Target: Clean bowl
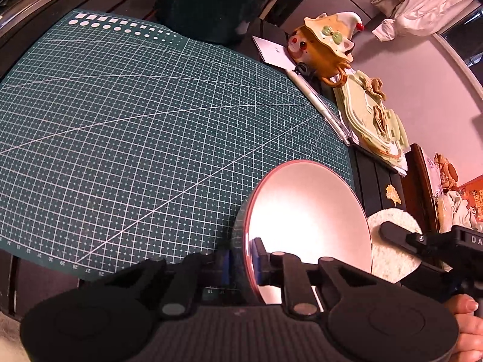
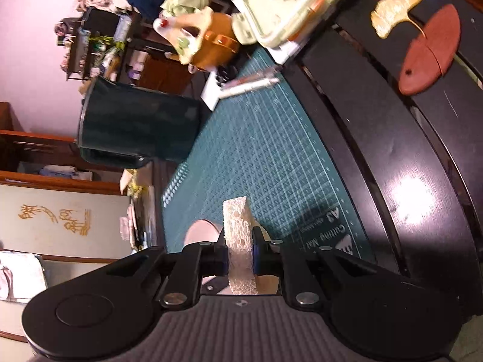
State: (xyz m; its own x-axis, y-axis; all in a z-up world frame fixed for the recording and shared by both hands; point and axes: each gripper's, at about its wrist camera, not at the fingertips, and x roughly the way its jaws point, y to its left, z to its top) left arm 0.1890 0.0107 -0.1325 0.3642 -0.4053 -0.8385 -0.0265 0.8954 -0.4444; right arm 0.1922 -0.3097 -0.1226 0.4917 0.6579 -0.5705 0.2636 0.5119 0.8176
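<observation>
Left gripper (image 1: pixel 246 259) clamps bowl (image 1: pixel 308 211) rim over cutting mat (image 1: pixel 135 126), pen (image 1: pixel 320 105) nearby.

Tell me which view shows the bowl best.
The left wrist view. There the bowl shows its whole pale inside and pink rim, tilted, with the left gripper pinching its edge. The right wrist view shows only a small blurred pink sliver of it behind the sponge held in the right gripper.
</observation>
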